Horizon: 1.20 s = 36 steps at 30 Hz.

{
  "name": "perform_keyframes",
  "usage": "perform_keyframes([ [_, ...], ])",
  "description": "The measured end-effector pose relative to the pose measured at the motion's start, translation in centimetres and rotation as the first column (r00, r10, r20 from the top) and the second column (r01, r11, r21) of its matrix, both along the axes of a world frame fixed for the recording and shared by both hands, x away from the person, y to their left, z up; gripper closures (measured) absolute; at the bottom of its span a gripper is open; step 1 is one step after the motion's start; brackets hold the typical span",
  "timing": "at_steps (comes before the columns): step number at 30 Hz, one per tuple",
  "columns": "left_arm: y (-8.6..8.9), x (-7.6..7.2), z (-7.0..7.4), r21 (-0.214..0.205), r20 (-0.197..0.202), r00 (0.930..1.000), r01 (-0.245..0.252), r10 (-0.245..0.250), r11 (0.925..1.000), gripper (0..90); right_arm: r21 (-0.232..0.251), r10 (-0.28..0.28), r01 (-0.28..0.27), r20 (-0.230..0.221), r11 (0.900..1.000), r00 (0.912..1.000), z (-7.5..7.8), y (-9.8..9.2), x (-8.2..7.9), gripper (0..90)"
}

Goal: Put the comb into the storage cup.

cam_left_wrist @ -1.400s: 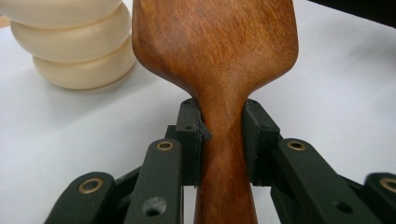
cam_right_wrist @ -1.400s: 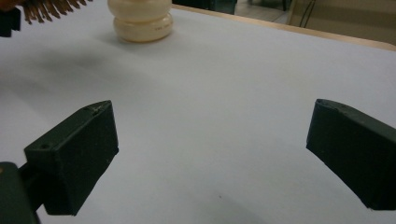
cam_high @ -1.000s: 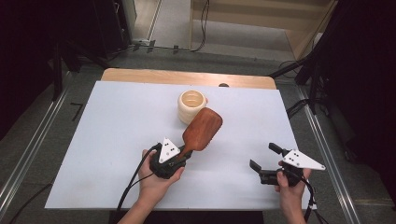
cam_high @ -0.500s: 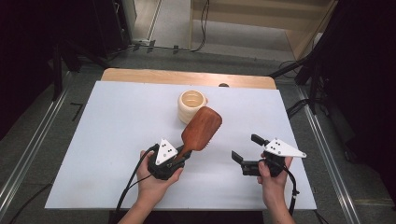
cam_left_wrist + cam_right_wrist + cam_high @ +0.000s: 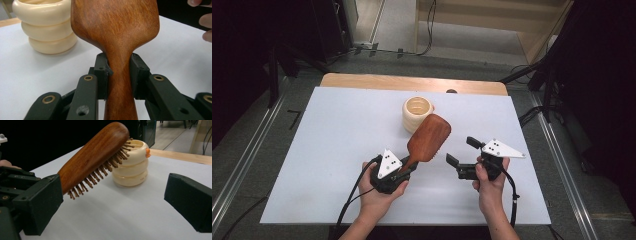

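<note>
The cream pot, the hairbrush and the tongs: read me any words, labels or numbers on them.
None can be read.
Cream pot: a tiny dark mark low on its side, too small to read.
Wooden hairbrush: no text.
Left tongs and right tongs: no text, just dark dots on their grey plates.

A desk point(image 5: 327, 150) with a white top and a bare wooden strip point(image 5: 362, 81) along its 12 o'clock edge carries one thing directly: a cream ribbed cup point(image 5: 417, 113). It stands upright toward 12 o'clock of the middle, on the white.
</note>
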<state>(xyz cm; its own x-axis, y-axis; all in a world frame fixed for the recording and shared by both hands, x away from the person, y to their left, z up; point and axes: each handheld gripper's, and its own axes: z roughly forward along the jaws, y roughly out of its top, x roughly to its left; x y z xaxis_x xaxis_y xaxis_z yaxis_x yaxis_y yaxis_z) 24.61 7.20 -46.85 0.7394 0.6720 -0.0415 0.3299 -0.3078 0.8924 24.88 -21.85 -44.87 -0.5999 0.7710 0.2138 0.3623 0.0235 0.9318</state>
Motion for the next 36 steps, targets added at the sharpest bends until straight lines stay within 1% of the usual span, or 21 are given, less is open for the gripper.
perform_keyframes([
  [2, -0.1, -0.1, 0.0, -0.002, 0.003, 1.0000, 0.005, -0.005, 1.0000, 71.9, 0.019, 0.003, -0.003, -0.008, 0.9998, 1.0000, 0.0, 0.3, 0.2, 0.3],
  [5, -0.3, -0.2, 0.0, -0.002, 0.004, 0.9999, 0.010, -0.010, 0.9999, 71.8, 0.067, 0.011, -0.009, -0.031, 0.9977, 0.9995, 0.0, 0.4, 0.5, 0.4],
  [12, -0.6, -0.5, 0.0, -0.012, 0.015, 0.9996, 0.024, -0.024, 0.9997, 71.8, 0.123, 0.025, -0.017, -0.057, 0.9923, 0.9981, -0.3, 0.7, 1.1, 0.4],
  [15, -0.8, -0.6, -0.1, -0.010, 0.019, 0.9993, 0.033, -0.032, 0.9994, 71.8, 0.155, 0.036, -0.025, -0.074, 0.9877, 0.9966, -0.5, 0.9, 1.2, 0.4],
  [18, -1.1, -0.8, -0.1, -0.011, 0.021, 0.9990, 0.039, -0.039, 0.9992, 71.8, 0.177, 0.038, -0.021, -0.092, 0.9840, 0.9950, -0.6, 1.2, 1.4, 0.4],
  [21, -1.3, -1.0, -0.2, -0.011, 0.027, 0.9986, 0.046, -0.046, 0.9989, 71.8, 0.192, 0.047, -0.025, -0.109, 0.9811, 0.9929, -0.8, 1.5, 1.5, 0.5],
  [23, -1.4, -1.1, -0.1, -0.012, 0.031, 0.9982, 0.052, -0.051, 0.9986, 71.8, 0.219, 0.050, -0.020, -0.132, 0.9756, 0.9900, -0.9, 1.6, 1.5, 0.5],
  [27, -1.6, -1.3, -0.2, -0.014, 0.035, 0.9975, 0.063, -0.062, 0.9979, 71.8, 0.259, 0.050, -0.007, -0.160, 0.9658, 0.9860, -1.1, 1.7, 1.6, 1.2],
  [28, -1.7, -1.3, -0.2, -0.014, 0.037, 0.9972, 0.065, -0.065, 0.9978, 71.8, 0.262, 0.049, -0.005, -0.162, 0.9651, 0.9855, -1.1, 1.8, 1.7, 3.2],
  [34, -2.3, -1.7, -0.5, -0.010, 0.039, 0.9958, 0.083, -0.082, 0.9965, 71.8, 0.290, 0.044, 0.014, -0.192, 0.9568, 0.9804, -1.2, 1.9, 1.8, 6.5],
  [36, -2.5, -1.8, -0.5, -0.010, 0.044, 0.9955, 0.085, -0.085, 0.9963, 71.8, 0.299, 0.034, 0.034, -0.218, 0.9537, 0.9753, -1.2, 2.0, 1.9, 11.0],
])
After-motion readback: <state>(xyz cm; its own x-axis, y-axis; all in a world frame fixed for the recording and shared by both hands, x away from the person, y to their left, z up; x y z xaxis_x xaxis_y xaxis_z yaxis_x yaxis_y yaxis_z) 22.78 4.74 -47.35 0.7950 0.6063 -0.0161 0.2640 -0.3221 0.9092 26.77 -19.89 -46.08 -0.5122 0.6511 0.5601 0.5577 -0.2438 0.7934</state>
